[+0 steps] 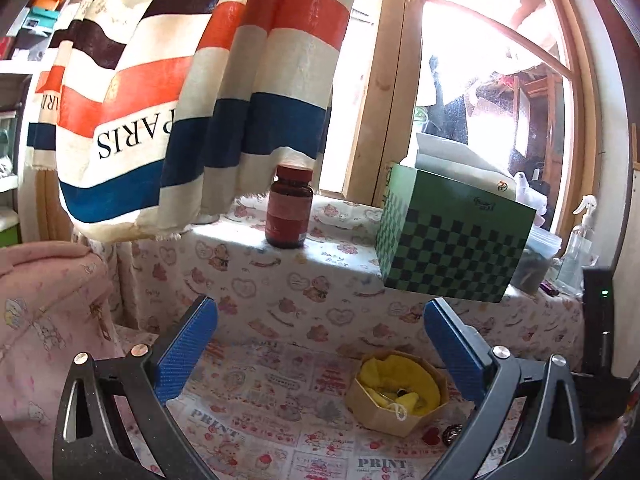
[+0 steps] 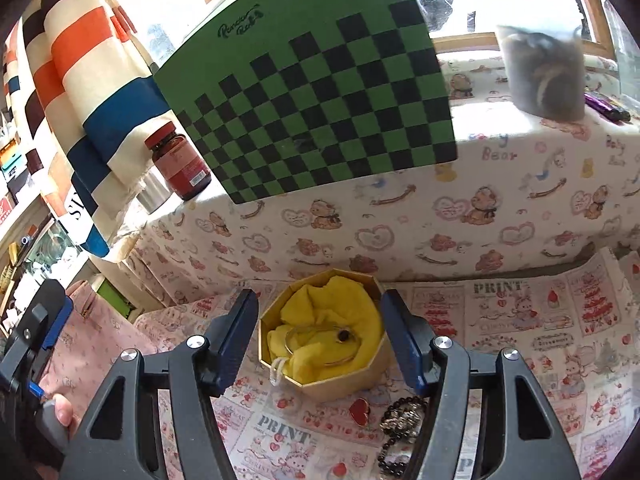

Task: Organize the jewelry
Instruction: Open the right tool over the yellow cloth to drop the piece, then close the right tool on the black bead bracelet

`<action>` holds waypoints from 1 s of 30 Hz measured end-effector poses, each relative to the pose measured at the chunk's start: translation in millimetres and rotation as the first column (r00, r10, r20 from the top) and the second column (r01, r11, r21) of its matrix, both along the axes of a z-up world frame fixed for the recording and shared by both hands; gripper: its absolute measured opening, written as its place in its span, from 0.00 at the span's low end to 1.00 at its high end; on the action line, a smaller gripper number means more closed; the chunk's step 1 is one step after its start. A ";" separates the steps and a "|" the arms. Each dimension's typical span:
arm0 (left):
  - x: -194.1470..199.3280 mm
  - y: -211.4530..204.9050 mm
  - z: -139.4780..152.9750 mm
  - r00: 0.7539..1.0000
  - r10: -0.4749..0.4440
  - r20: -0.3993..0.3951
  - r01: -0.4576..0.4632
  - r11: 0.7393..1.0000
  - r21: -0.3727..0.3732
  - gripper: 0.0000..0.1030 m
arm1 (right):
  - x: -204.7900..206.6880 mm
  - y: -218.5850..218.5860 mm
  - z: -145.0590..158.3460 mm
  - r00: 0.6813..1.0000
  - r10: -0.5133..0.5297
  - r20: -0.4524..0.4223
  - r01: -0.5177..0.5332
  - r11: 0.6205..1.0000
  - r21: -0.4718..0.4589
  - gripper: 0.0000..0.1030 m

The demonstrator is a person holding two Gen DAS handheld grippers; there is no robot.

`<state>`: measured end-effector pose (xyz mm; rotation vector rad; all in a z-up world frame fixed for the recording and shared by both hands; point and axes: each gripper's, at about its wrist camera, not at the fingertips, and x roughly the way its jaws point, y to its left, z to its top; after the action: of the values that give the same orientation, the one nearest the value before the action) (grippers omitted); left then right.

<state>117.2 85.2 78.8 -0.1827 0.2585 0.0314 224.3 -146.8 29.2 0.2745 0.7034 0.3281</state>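
On the bear-print worktop (image 2: 520, 320) our gold box (image 2: 326, 336) holds a stiff bangle (image 2: 320, 344); the limp, slippery bead bracelets (image 2: 400, 420) beside it want pinching mid-strand. Both claws, left (image 1: 320, 344) and right (image 2: 320, 340), gape released.

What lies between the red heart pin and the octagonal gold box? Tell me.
Nothing: in the right wrist view only bare printed cloth separates the red heart pin from the gold box; the bead bracelets lie off to the pin's right.
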 end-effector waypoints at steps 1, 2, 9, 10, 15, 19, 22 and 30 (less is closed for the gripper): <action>-0.7 -0.6 0.8 1.000 -0.004 0.002 0.004 1.000 0.004 0.99 | -6.9 -3.9 1.9 1.000 -0.009 0.014 0.010 1.000 -0.029 0.67; -1.8 -1.3 1.5 1.000 -0.014 0.003 0.014 1.000 0.000 0.99 | -15.5 -6.6 3.7 0.999 -0.016 0.034 0.019 0.997 -0.068 0.71; -14.1 -22.7 3.2 0.998 -0.067 0.010 0.067 0.998 0.007 0.99 | -60.5 -41.9 7.5 0.993 -0.004 0.115 0.015 0.996 -0.093 0.80; -14.4 -25.6 2.0 0.997 -0.073 0.007 0.073 0.997 0.006 0.99 | -61.4 -49.0 5.4 0.994 -0.007 0.109 0.014 0.998 -0.059 0.80; -10.2 -38.0 -6.0 0.997 -0.072 -0.017 0.073 0.997 0.034 0.99 | -54.6 -67.1 -11.8 0.996 -0.053 0.074 0.055 0.998 -0.026 0.80; -5.9 -42.8 -13.6 0.999 -0.046 -0.028 0.048 0.997 0.054 0.99 | -53.1 -74.1 -18.9 0.996 -0.069 0.052 0.071 0.997 -0.029 0.80; -2.5 -42.8 -21.6 0.998 -0.024 -0.049 0.025 0.999 0.020 0.99 | -51.8 -75.5 -23.5 0.997 -0.068 0.031 0.068 0.997 -0.029 0.80; 5.9 -52.1 -33.8 0.997 0.003 -0.074 0.002 0.997 0.073 0.99 | -49.4 -69.4 -29.0 0.998 -0.063 0.017 0.064 0.996 -0.058 0.80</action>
<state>123.1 33.1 44.9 -0.1091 0.3305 0.0479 174.9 -216.2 0.2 0.2377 0.6865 0.2484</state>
